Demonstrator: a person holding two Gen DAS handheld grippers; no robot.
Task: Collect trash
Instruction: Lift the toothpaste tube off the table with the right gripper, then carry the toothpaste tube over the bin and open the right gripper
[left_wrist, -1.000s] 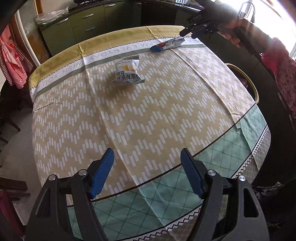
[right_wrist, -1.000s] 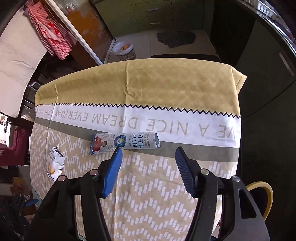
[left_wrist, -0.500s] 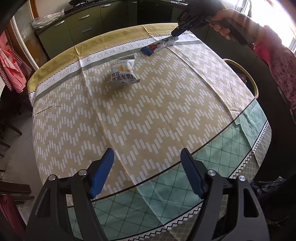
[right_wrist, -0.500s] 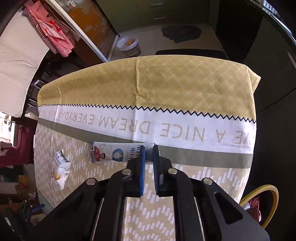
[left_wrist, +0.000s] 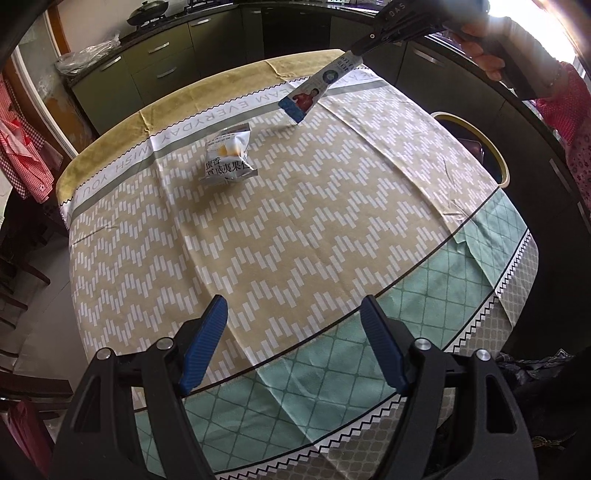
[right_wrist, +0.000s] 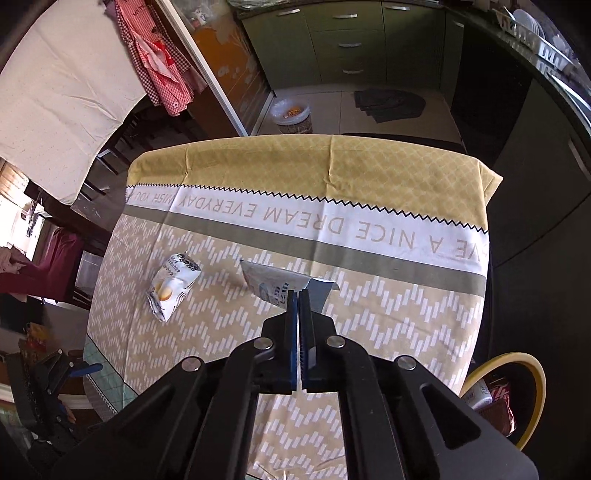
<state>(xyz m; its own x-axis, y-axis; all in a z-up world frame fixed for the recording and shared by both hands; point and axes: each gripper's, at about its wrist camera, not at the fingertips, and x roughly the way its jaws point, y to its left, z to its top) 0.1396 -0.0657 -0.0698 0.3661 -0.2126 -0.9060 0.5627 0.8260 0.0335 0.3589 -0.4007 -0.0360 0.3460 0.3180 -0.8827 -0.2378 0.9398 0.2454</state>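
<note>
My right gripper (right_wrist: 298, 295) is shut on one end of a long blue-and-white wrapper (right_wrist: 271, 284) and holds it lifted above the table; in the left wrist view the wrapper (left_wrist: 314, 92) hangs tilted from the right gripper (left_wrist: 364, 50). A silver-white snack packet (left_wrist: 229, 155) lies on the patterned tablecloth (left_wrist: 295, 221) near the far side; it also shows in the right wrist view (right_wrist: 170, 286). My left gripper (left_wrist: 295, 350) is open and empty over the table's near edge.
A yellow-rimmed bin (right_wrist: 513, 391) holding trash stands beside the table on the right; it shows in the left wrist view (left_wrist: 480, 144) too. Green cabinets (right_wrist: 351, 40) line the far wall. A white bag-lined bin (right_wrist: 291, 114) sits on the floor beyond the table.
The right gripper closed on the long wrapper's end and lifted it off the table, swinging it up. The left gripper stayed open in place.
</note>
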